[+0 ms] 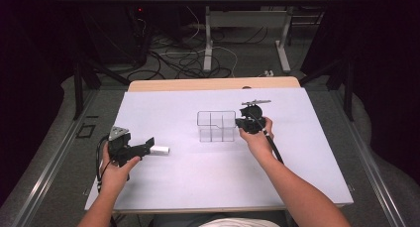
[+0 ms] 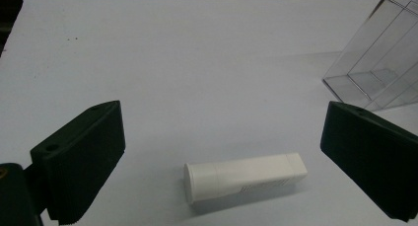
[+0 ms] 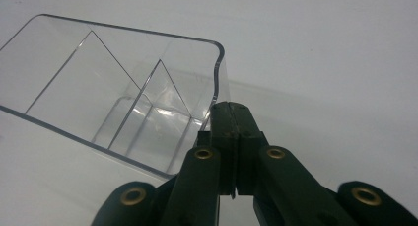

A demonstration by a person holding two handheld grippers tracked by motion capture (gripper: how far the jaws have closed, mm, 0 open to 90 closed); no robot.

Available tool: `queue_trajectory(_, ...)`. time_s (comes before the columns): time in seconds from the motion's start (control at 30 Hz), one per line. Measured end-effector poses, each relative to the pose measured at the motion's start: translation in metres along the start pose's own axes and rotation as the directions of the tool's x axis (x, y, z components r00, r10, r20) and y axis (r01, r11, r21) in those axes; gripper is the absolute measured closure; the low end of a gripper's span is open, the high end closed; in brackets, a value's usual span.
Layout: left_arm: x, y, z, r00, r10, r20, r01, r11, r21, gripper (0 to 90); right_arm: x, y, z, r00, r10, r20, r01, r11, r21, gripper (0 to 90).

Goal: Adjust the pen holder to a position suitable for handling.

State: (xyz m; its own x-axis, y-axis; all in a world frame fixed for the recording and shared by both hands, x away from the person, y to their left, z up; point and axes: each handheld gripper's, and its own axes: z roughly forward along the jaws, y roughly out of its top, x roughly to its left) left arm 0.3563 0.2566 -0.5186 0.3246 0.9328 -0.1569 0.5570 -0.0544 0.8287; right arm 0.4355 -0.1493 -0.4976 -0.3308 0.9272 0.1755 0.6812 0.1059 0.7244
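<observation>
Two grippers work over one white table (image 1: 198, 187) in the high view: the left gripper (image 1: 147, 145) by one white tube (image 1: 160, 150), the right gripper (image 1: 241, 123) at one clear box (image 1: 216, 126).

Left gripper view: jaws wide apart, tube (image 2: 245, 176) lying between, untouched.

Right gripper view: jaws pressed together, holding nothing, tips at the box's rim (image 3: 217, 63).

Left tool (image 2: 222, 152) jaws wide; right tool (image 3: 235, 118) closed.
</observation>
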Motion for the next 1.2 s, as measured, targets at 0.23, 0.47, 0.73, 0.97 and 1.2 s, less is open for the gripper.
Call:
queue_trajectory(0.23,0.0,0.0,0.0,1.0,0.002,-0.002,-0.002,1.0,0.006,3.3,0.001,0.001,0.003,0.9996,0.015,-0.025,-0.015,1.0,0.001,90.0)
queue_trajectory(0.47,0.001,0.0,0.0,1.0,-0.001,-0.003,0.001,1.0,0.003,3.6,-0.003,0.002,-0.001,0.9994,-0.003,-0.035,0.002,1.0,-0.02,81.2)
queue_trajectory(0.73,0.002,0.0,-0.001,1.0,-0.005,0.0,0.005,1.0,0.0,3.8,-0.002,0.003,-0.015,0.9981,-0.038,-0.048,0.034,0.996,-0.079,69.3)
queue_trajectory(0.97,0.005,-0.001,-0.001,0.9999,-0.015,-0.001,0.015,0.9999,-0.001,3.8,0.0,0.005,-0.028,0.9949,-0.065,-0.077,0.053,0.988,-0.145,57.9)
queue_trajectory(1.2,0.003,0.0,-0.001,0.9999,0.012,-0.001,-0.012,0.9999,-0.001,3.8,0.009,0.005,-0.037,0.9768,-0.158,-0.145,0.124,0.968,-0.22,47.0)
